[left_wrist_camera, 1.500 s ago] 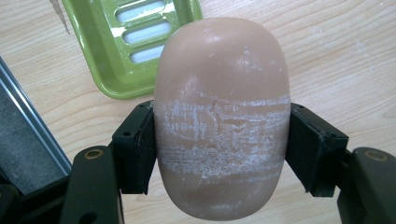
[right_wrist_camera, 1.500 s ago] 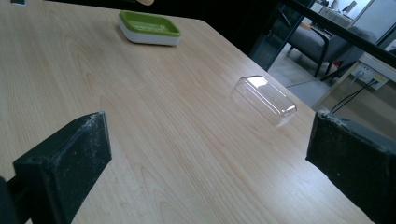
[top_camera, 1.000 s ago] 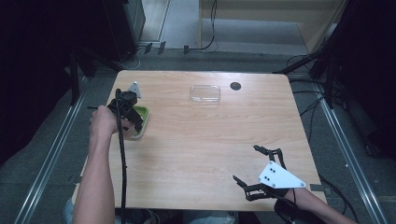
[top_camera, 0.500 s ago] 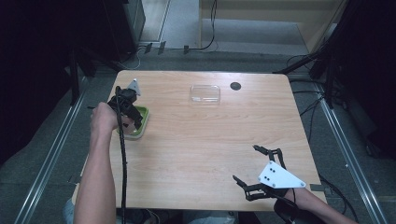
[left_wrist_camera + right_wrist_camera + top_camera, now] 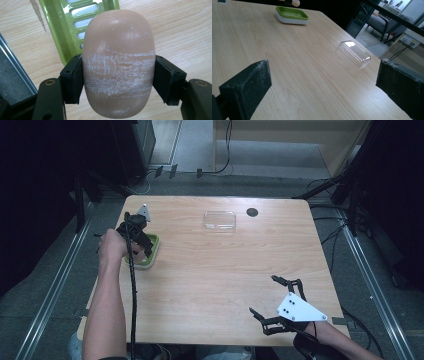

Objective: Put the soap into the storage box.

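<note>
1 soap (image 5: pixel 118 62) clamped in L claw (image 5: pixel 118 82), 1 green dish (image 5: pixel 145 253), R claw (image 5: pixel 274 303) agape.

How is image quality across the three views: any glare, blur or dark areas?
High view: table evenly lit, surroundings nearly black. Left gripper view: soap bar sharp, glossy highlights on the green tray. Right gripper view: near pads soft, glare on the clear lid.

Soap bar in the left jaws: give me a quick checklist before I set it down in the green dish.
1. Grip on soap bar: both jaws pressed on its sides, ok.
2. Green dish tray: nothing lying in it, ok.
3. Soap directly over dish: cannot tell; dish edge lies just behind it.
4. Right gripper: open, holding nothing, far from dish, ok.
5. Clear lid: apart from dish, ok.
</note>
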Available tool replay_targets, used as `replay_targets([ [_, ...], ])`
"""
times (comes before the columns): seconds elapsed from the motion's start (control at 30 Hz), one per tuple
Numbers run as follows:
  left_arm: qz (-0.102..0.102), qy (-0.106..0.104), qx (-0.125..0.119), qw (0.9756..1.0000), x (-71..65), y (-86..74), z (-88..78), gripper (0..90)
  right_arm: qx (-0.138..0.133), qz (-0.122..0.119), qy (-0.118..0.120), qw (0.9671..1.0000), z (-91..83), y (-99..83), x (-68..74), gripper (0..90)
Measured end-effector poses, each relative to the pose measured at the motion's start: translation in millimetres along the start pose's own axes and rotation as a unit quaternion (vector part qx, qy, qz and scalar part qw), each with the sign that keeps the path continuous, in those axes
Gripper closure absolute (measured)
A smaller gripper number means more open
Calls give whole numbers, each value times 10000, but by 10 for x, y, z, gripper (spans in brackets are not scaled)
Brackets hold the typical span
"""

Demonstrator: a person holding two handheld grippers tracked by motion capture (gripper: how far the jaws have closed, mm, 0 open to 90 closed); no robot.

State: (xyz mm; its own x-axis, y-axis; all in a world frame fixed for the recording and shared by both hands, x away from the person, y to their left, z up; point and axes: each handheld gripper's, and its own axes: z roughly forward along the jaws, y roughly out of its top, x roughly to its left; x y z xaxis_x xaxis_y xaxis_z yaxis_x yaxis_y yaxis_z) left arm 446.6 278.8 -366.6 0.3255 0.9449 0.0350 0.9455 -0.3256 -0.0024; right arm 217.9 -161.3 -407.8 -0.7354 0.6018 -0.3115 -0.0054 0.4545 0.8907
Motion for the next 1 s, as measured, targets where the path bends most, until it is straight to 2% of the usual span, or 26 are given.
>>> replay_targets([
  [0.63,-70,-19,-18,10000,66,99,140,333,7,4,-2,10000,2,-1,0,0],
  [0.8,-131,-8,39,9999,99,123,204,333,9,-8,11,10000,0,-1,0,0],
  [1.0,-248,32,-14,9997,163,136,251,333,16,1,10,10000,2,0,2,0],
])
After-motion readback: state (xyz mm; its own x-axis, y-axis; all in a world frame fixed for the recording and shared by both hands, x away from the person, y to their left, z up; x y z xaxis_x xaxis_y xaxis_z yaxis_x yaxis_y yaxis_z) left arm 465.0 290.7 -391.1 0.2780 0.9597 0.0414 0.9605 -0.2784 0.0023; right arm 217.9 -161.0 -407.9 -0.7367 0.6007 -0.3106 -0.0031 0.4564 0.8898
